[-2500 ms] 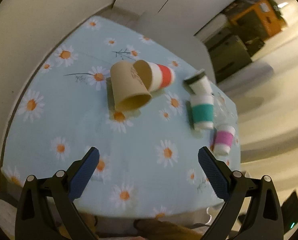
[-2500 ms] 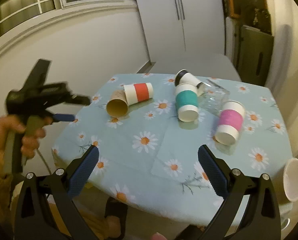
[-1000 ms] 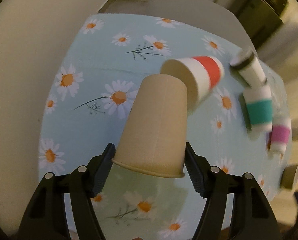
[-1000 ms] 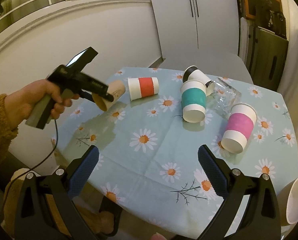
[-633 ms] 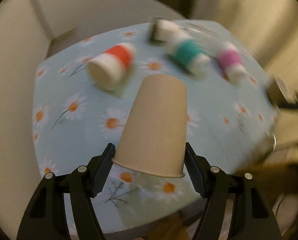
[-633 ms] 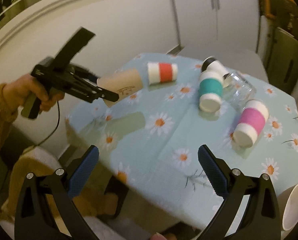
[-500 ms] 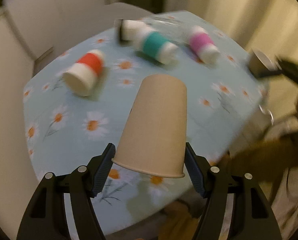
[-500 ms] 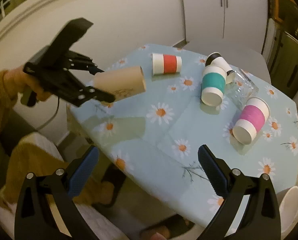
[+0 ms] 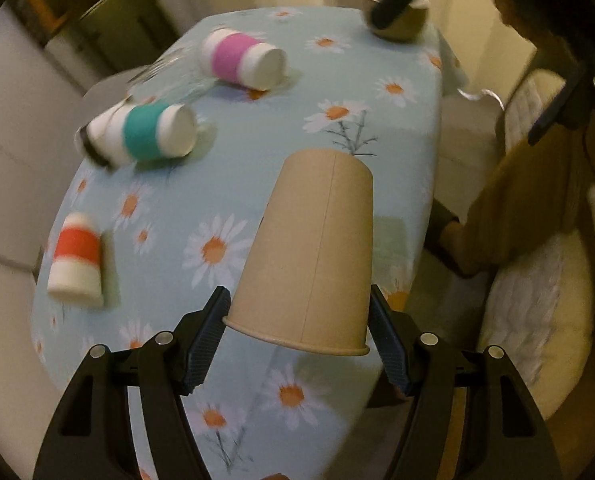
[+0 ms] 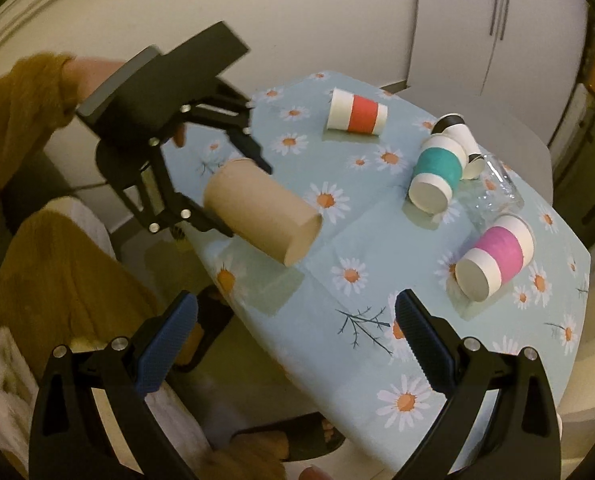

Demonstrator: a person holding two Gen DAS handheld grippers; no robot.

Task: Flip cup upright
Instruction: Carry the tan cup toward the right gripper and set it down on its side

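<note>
My left gripper [image 9: 299, 340] is shut on a plain brown paper cup [image 9: 311, 252] near its rim. It holds the cup in the air above the near edge of the daisy tablecloth table [image 9: 397, 120], base pointing away from me. In the right wrist view the brown cup [image 10: 259, 210] lies roughly horizontal in the left gripper [image 10: 233, 184], its base toward the table's middle. My right gripper [image 10: 293, 340] is open and empty, hovering off the table's near edge.
Lying on their sides on the table are a red-banded cup [image 10: 357, 112], a teal-banded cup [image 10: 437, 172], a pink-banded cup [image 10: 495, 256], a black-lidded white cup [image 10: 455, 128] and a clear glass [image 10: 493, 188]. A small bowl [image 9: 401, 20] sits at the table's far end.
My left gripper closed on the brown cup, lifted it off the table and swung it round toward the table's near edge. My right gripper stayed open and drifted slightly.
</note>
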